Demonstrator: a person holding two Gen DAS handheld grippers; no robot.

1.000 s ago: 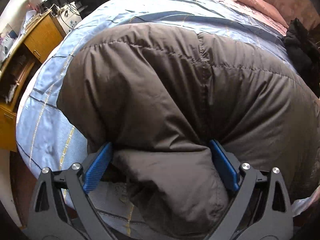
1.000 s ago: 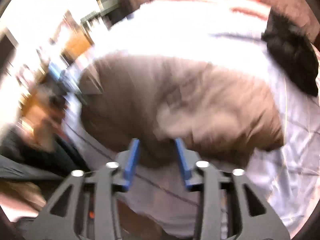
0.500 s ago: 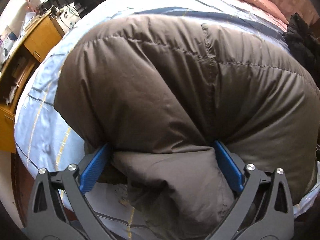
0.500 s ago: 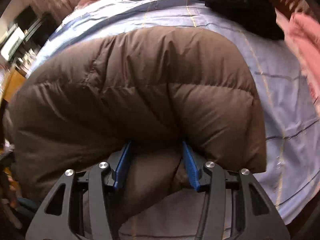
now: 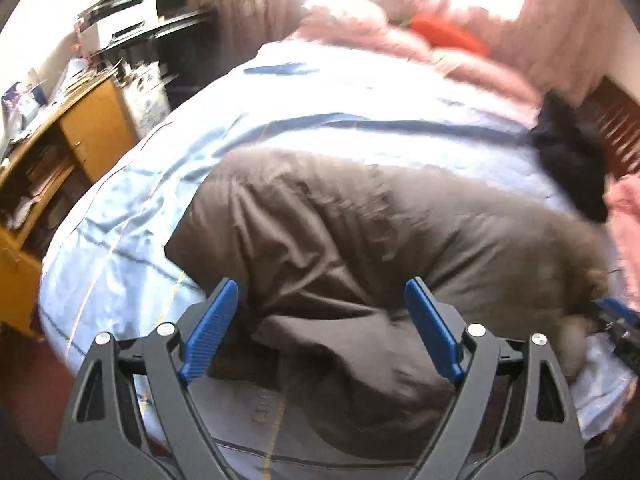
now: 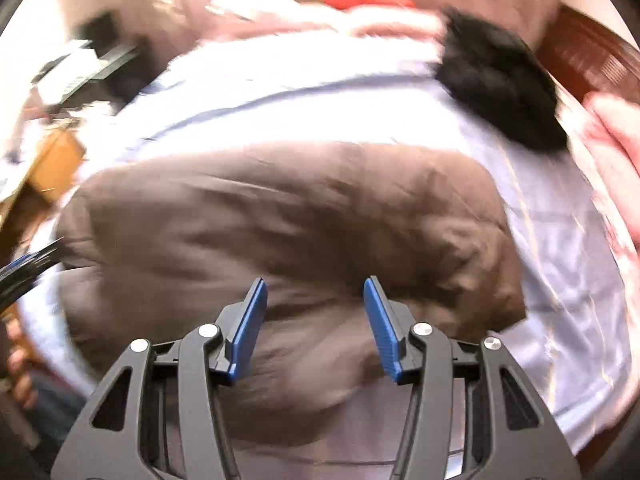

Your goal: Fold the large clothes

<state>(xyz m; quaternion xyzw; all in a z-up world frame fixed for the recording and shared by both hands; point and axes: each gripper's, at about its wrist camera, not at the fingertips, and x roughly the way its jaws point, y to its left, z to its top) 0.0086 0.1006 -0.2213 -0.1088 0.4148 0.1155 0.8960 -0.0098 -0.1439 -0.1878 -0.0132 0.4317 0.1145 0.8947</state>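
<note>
Lying mid-frame on a pale blue bedspread (image 5: pixel 120 240), a brown puffer jacket (image 5: pixel 360 232) fills both blurred views. The left gripper (image 5: pixel 322 312), jaws wide but closing, straddles the jacket's near edge without pressing it. The right gripper (image 6: pixel 315 312), half spread, frames a fold; contact is unclear. A black garment (image 6: pixel 496 84) sits upper right.

A bed (image 5: pixel 120 216) in pale blue sheets carries a brown puffer jacket (image 5: pixel 360 232); beyond the jacket, a black garment (image 5: pixel 568 160), pink bedding (image 5: pixel 460 60).
</note>
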